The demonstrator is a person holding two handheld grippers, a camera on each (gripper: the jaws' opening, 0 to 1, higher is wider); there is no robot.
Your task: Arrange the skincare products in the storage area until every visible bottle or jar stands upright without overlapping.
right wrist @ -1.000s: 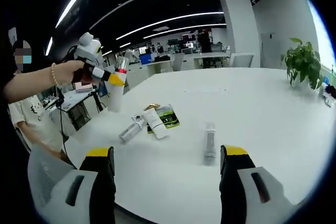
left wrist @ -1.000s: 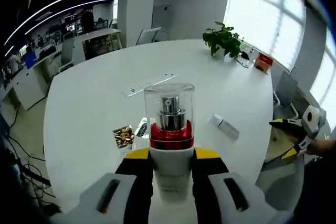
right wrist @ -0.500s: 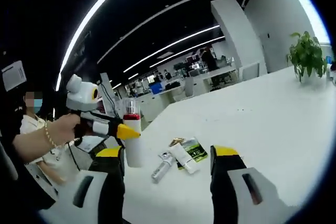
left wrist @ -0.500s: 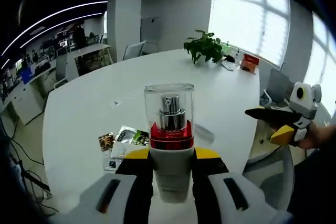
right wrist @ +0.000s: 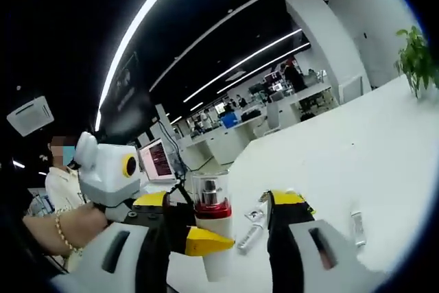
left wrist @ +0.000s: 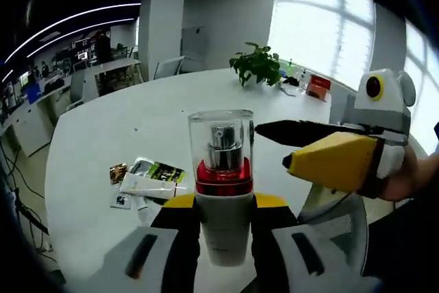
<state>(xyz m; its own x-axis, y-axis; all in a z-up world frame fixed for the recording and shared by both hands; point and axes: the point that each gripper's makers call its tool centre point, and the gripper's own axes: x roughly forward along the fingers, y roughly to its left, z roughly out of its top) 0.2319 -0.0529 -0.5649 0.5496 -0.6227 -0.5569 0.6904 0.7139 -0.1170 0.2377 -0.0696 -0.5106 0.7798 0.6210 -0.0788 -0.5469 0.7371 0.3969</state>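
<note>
In the left gripper view, a green-printed sachet (left wrist: pixel 159 169) and a white tube (left wrist: pixel 147 184) lie flat on the round white table (left wrist: pixel 103 135), left of and beyond the left gripper (left wrist: pixel 223 204). That gripper's jaws are clamped on the white lower body of a pump bottle (left wrist: pixel 221 162), held in the air above the table's near edge. The bottle stands upright in the grip, long axis vertical, its clear cap on top, with a silver pump and a red collar showing through. To the right, the right gripper (left wrist: pixel 322 149) reaches in from that side, its yellow-tipped jaws apart and pointing toward the bottle.

In the right gripper view, the same bottle (right wrist: pixel 212 224) sits between the right gripper's (right wrist: pixel 218 204) spread jaws, not yet gripped by them. A silver tube (right wrist: pixel 248 237) and another small tube (right wrist: pixel 357 228) lie on their sides on the table beyond.

The bottle looks rigid and fairly light, with a smooth, likely slippery shell; the clear cap may pull off, so the white body below the collar seems the safer hold.
</note>
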